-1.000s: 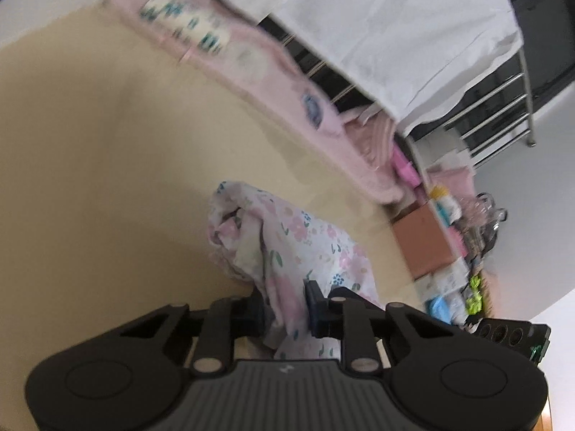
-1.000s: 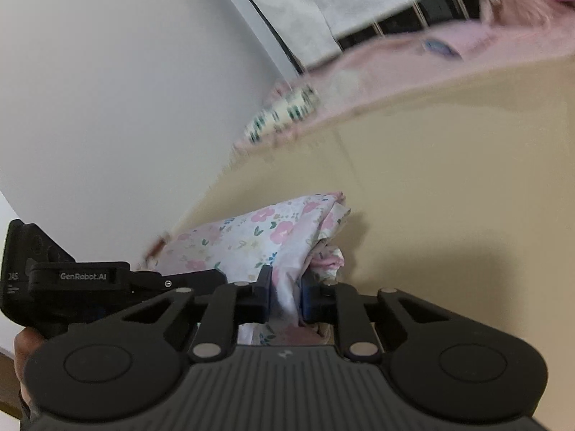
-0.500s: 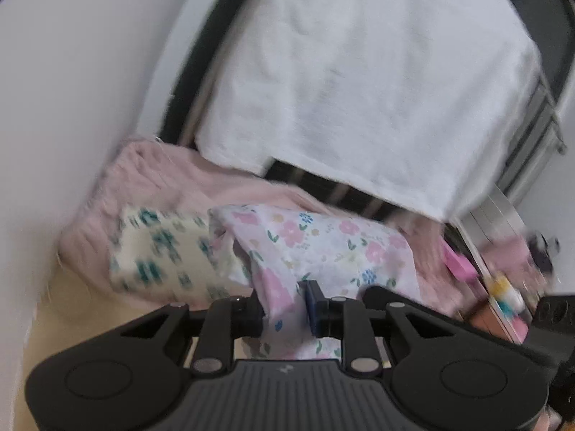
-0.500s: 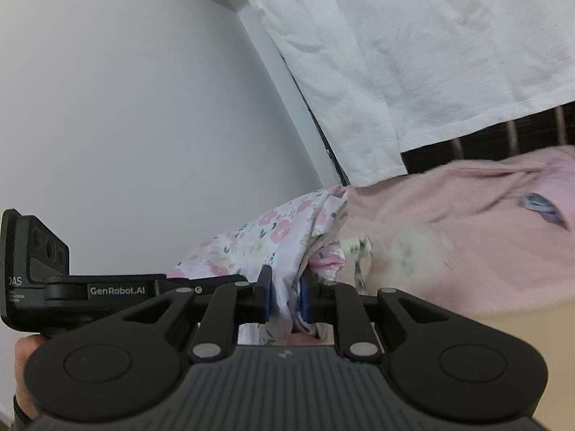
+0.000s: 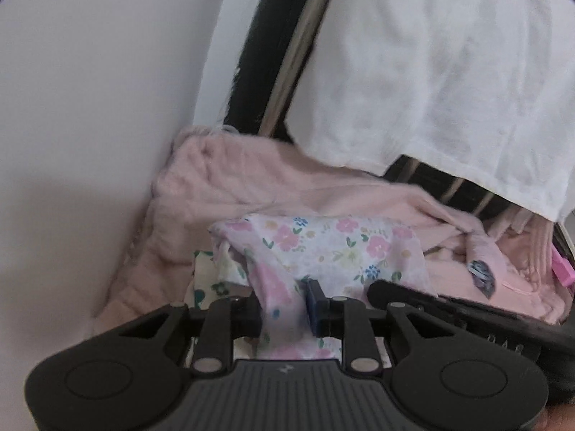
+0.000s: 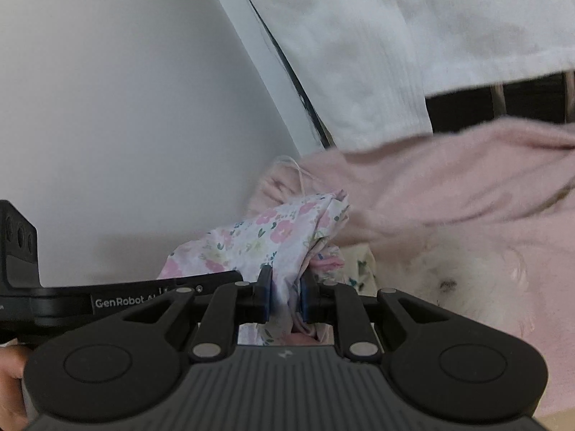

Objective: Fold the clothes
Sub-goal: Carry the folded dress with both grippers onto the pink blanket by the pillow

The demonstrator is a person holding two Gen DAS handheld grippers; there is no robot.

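Left wrist view: floral garment [image 5: 323, 248] sat at centre frame, lower fold pinched between fingers of left gripper [image 5: 282, 309] at bottom centre. Second printed cloth [image 5: 206, 280] lay just left of and beneath it. Fleece blanket [image 5: 251, 183] spread behind, across middle band. Hanging towel [image 5: 431, 72] filled upper right, draped over railing [image 5: 287, 61]. Wall [image 5: 90, 107] took left side.

Right wrist view: garment [image 6: 258, 240] sat left of centre, clamped in right gripper [image 6: 284, 294] at bottom centre. Blanket [image 6: 467, 197] lay right; towel [image 6: 359, 36] upper right; wall [image 6: 125, 107] upper left.

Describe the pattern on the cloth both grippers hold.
White cloth with pink and blue flowers; clearest in the left wrist view.
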